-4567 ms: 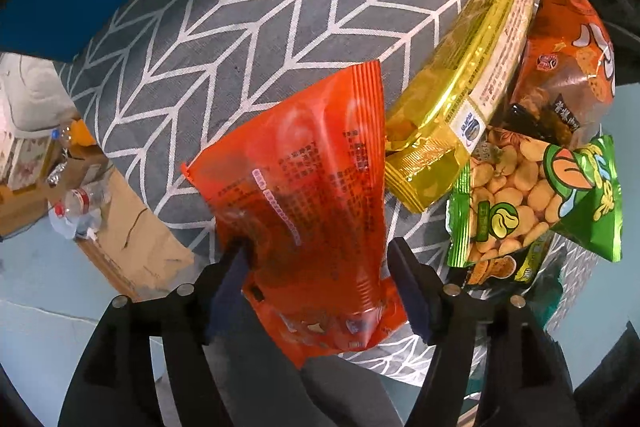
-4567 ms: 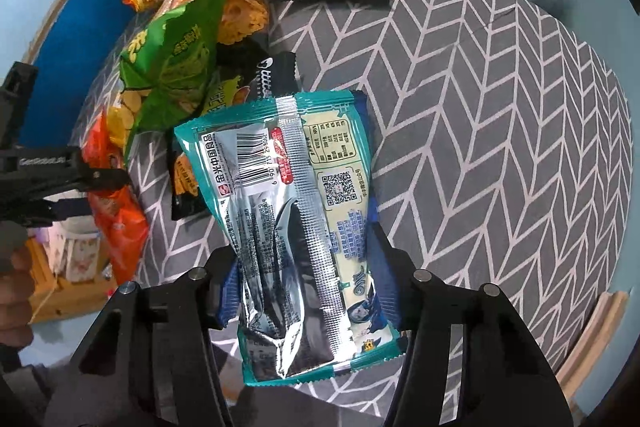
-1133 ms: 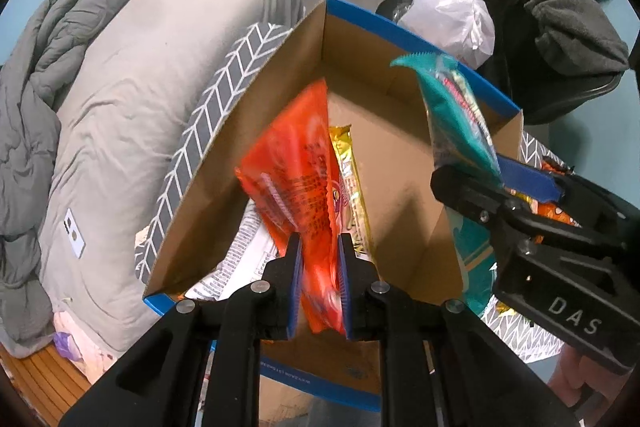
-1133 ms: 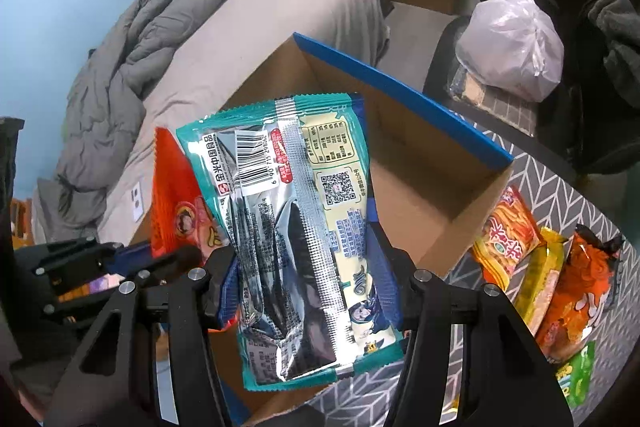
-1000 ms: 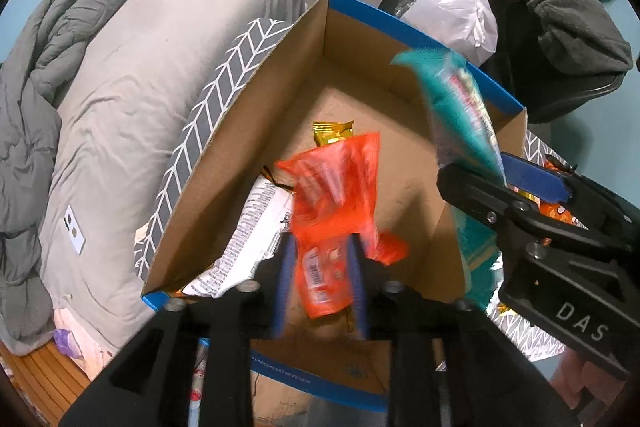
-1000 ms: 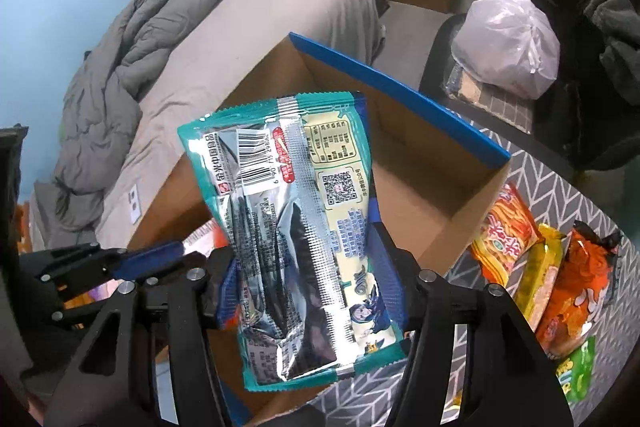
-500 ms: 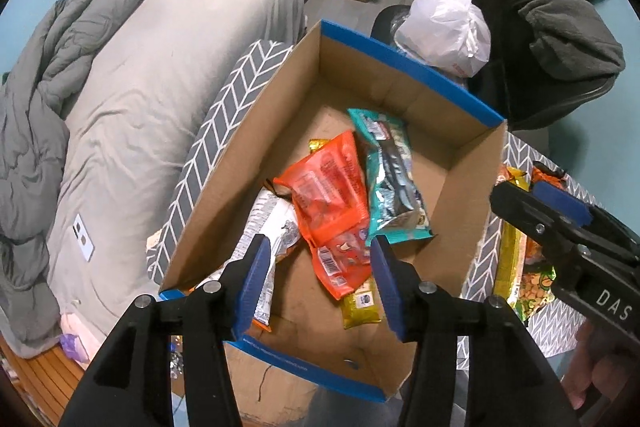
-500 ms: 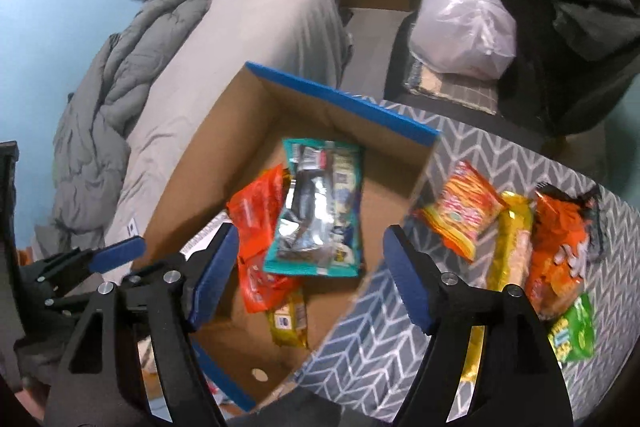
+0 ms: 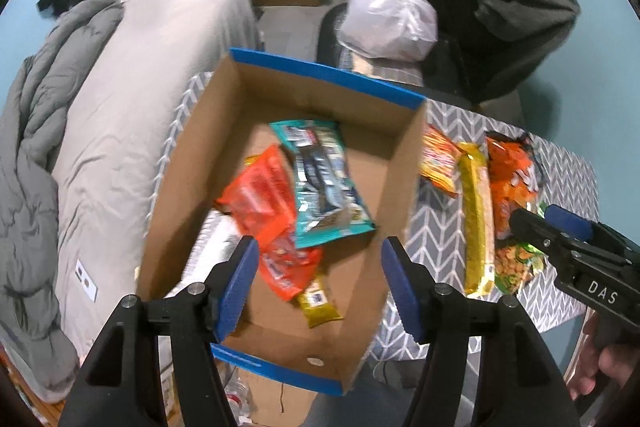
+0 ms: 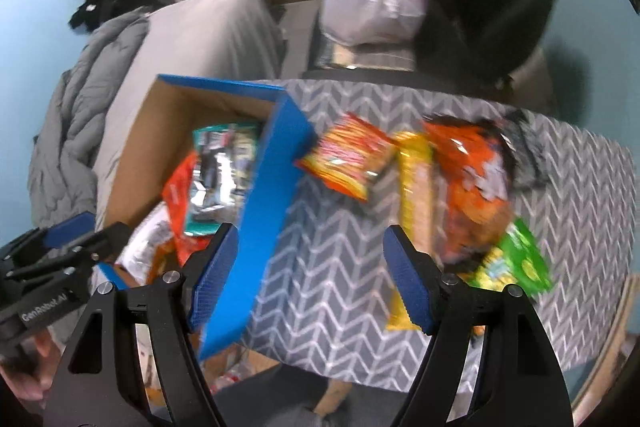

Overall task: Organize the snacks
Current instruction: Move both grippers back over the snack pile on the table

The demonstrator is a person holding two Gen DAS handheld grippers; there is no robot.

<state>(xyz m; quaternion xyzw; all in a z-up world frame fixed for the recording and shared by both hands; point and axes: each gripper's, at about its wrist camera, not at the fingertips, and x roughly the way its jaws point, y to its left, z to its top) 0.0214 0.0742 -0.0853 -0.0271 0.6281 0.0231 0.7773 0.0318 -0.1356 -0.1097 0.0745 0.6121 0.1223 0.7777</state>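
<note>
Both the left gripper [image 9: 316,281] and right gripper [image 10: 310,277] gape empty; the yellow packet [image 10: 416,211] looks light, crinkly, best pinched mid-length.

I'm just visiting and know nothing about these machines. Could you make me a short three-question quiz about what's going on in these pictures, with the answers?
1. True or false: the teal packet lies inside the box.
2. Which snack is still on the table? A) the green bag B) the teal packet C) the red packet
3. Fill in: both the left gripper and the right gripper are ____ and hold nothing.

Key: 1 true; 2 A, the green bag lies beside the yellow pack and the orange bag, outside the box; 3 open.
</note>
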